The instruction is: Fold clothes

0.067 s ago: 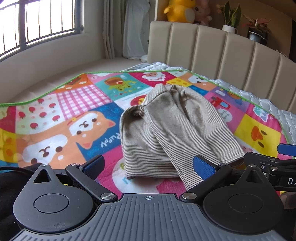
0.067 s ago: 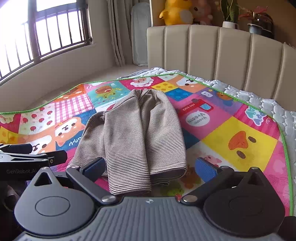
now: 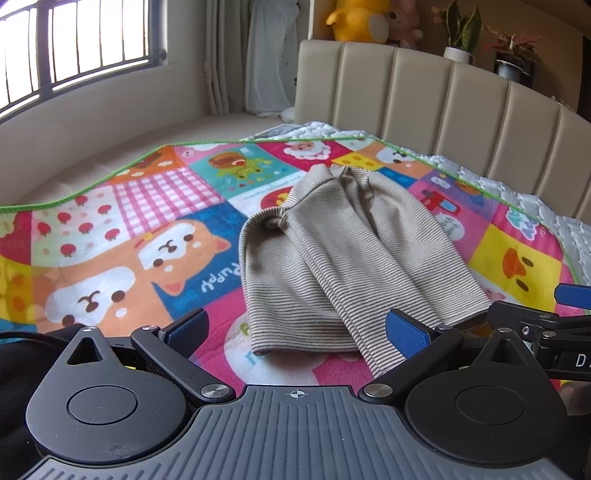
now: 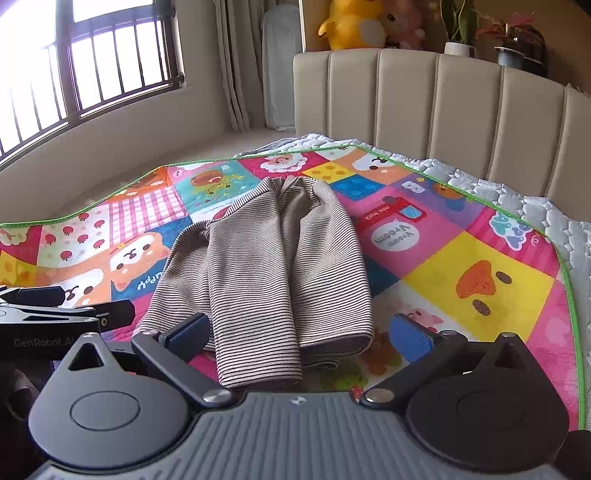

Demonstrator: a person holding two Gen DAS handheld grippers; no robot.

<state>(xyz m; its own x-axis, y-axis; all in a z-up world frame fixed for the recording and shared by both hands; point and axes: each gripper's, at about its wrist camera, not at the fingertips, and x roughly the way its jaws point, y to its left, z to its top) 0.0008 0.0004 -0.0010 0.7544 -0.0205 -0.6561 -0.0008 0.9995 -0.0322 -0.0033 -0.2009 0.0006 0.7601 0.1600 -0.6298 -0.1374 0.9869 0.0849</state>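
Note:
A beige striped garment (image 3: 343, 266) lies folded lengthwise on the colourful cartoon play mat (image 3: 110, 236), its sleeves laid over the body. My left gripper (image 3: 295, 328) is open and empty, just short of the garment's near hem. My right gripper (image 4: 299, 332) is open and empty, its blue pads on either side of the near hem of the garment (image 4: 266, 266). The right gripper's fingers show at the right edge of the left wrist view (image 3: 546, 321); the left gripper's fingers (image 4: 62, 314) show at the left of the right wrist view.
The mat (image 4: 480, 273) covers a quilted white mattress (image 4: 561, 221). A beige padded headboard (image 3: 443, 107) stands behind, with plush toys (image 3: 354, 18) and potted plants (image 3: 461, 33) on top. A barred window (image 3: 70, 48) and curtains (image 3: 221, 55) are at the left.

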